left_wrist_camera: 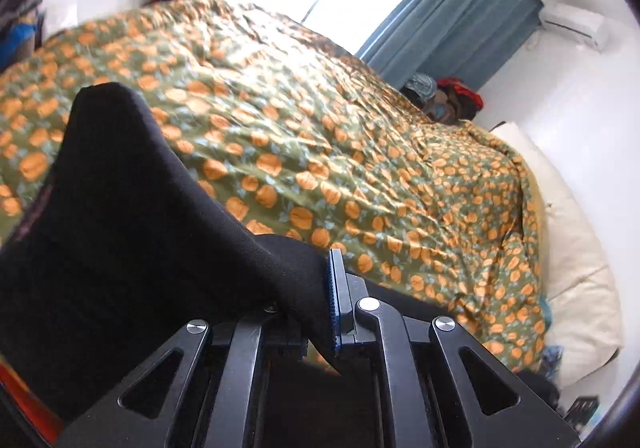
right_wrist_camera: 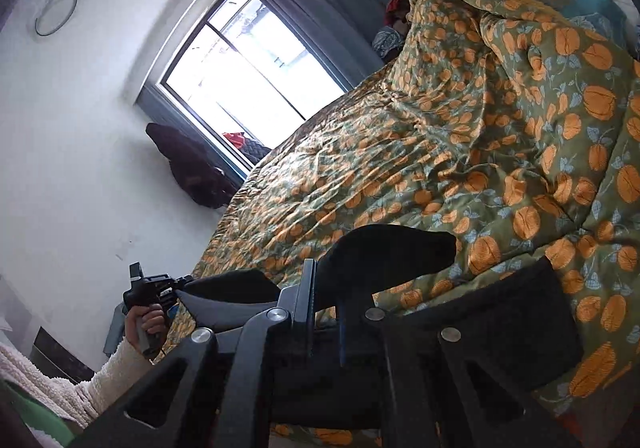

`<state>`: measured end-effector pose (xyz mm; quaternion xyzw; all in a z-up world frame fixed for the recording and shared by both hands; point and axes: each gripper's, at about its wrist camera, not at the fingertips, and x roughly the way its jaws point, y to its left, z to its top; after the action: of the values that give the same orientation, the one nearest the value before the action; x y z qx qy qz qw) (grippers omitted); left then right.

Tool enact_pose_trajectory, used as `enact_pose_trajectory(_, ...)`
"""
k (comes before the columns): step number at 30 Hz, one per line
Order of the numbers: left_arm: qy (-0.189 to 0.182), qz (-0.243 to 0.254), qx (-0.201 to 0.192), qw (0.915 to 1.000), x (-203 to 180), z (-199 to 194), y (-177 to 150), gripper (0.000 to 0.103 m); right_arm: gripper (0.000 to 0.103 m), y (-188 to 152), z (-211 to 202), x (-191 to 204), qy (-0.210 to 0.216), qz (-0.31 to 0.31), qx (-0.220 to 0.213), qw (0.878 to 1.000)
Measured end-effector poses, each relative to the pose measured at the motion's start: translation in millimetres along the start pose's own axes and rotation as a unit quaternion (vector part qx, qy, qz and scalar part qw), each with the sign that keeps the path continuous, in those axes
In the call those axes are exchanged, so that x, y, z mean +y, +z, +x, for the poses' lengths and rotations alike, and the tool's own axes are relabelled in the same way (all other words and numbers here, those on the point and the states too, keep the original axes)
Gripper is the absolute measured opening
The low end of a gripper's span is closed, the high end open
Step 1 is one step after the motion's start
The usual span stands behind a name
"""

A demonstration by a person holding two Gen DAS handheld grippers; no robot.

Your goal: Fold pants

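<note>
Hanging over the green quilted bedspread printed with orange pumpkins [left_wrist_camera: 320, 136], the black knit pants [left_wrist_camera: 132, 232] are lifted clear of it at both gripped ends. In the left wrist view the fabric fills the lower left, rising to a rounded fold above the bedspread; its lower edge is cut off by the frame. The left gripper [left_wrist_camera: 320, 308] has its fingers drawn close together with the black cloth pinched between them; only the blue-edged right finger [left_wrist_camera: 335, 300] shows clearly, as the other is buried under the fabric. Beyond the far side of the bedspread are a blown-out bright window, a blue-grey curtain [left_wrist_camera: 452, 12] and a white wall air conditioner [left_wrist_camera: 576, 24]. A cream pillow [left_wrist_camera: 576, 248] lies along the bedspread's right edge. Items piled at the far corner of the bedspread are too blurred to name.

In the right wrist view, the person's left hand [right_wrist_camera: 150, 322], in a fuzzy cream sleeve, holds the other tool left of the bedspread, with pants fabric stretching from it toward the camera. The right gripper [right_wrist_camera: 326, 312] is nearly shut on a fold of the pants, which bulges up above the fingertips and hides the contact. A further black panel lies on the bedspread at lower right, partly behind the gripper's linkage.
</note>
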<state>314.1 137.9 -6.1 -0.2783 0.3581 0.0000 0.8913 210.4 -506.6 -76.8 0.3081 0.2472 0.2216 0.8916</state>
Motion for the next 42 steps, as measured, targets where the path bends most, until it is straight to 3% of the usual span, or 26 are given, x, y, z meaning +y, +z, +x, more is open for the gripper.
enact_pose_trajectory(2,0.044,0.020,0.023,0.9986,18,-14,-44,0.014,0.008,-5,16,-12,-0.038,-0.012,0.063,0.997)
enact_pose_trajectory(3,0.064,0.011,0.061,0.9960,31,-5,-74,0.015,0.008,-14,27,-27,-0.080,-0.015,0.112,0.990)
enact_pose_trajectory(6,0.121,-0.002,0.166,0.9786,64,35,-154,0.011,0.008,-57,60,-81,-0.207,0.000,0.235,0.950)
enact_pose_trajectory(7,0.130,-0.005,0.176,0.9758,68,42,-169,0.010,0.009,-70,67,-97,-0.235,0.007,0.264,0.935)
enact_pose_trajectory(8,0.132,-0.007,0.176,0.9755,68,44,-177,0.010,0.009,-80,70,-107,-0.246,0.010,0.277,0.929)
enact_pose_trajectory(12,0.128,0.030,0.178,0.9751,44,45,-182,0.010,0.009,-83,62,-111,-0.274,0.005,0.250,0.929)
enact_pose_trajectory(23,0.123,0.097,0.194,0.9683,-5,68,-197,0.011,0.008,-72,34,-108,-0.384,-0.004,0.183,0.905)
enact_pose_trajectory(30,0.129,0.139,0.195,0.9622,-26,76,-211,0.011,0.008,-71,19,-116,-0.407,0.022,0.152,0.900)
enact_pose_trajectory(36,0.138,0.159,0.197,0.9576,-26,79,-219,0.010,0.008,-73,23,-117,-0.415,0.019,0.157,0.896)
enact_pose_trajectory(42,0.151,0.195,0.206,0.9471,-39,87,-223,0.013,0.008,-73,25,-118,-0.415,0.018,0.160,0.896)
